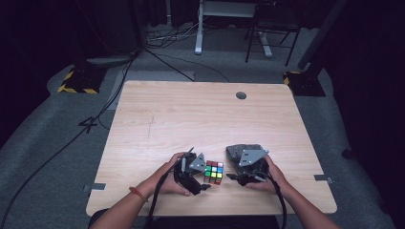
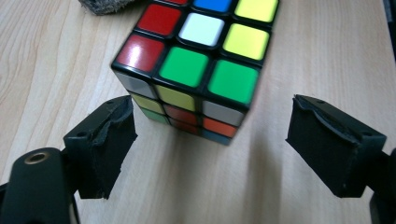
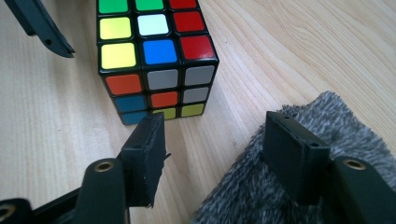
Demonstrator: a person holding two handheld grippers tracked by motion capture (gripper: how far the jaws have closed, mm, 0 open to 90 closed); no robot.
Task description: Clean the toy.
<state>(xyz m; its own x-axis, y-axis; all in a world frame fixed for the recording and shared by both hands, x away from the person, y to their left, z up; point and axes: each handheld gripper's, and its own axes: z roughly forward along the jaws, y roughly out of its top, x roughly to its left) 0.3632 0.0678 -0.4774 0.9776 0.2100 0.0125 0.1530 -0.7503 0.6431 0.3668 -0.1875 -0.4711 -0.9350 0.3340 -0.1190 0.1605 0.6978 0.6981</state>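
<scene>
Both tongs, left (image 1: 206,187) and right (image 1: 229,176), gape apart, flanking the cube (image 1: 214,172).

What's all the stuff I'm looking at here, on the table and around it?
Puzzle cube: one, mixed red, green, yellow, white, blue and orange stickers, near edge of the table between the two grippers.
Fuzzy cloth: one, grey, right of the cube, under the right gripper.
Table: one, light wood, centre; a dark round hole near its far edge.
Cables: several, black, on the grey floor at left and behind.
Stand bases: two, black with yellow stripes, at the far corners.
Left hand-held gripper: one, black, open, jaws either side of the cube's near corner.
Right hand-held gripper: one, black, open, one jaw over the cloth.
</scene>
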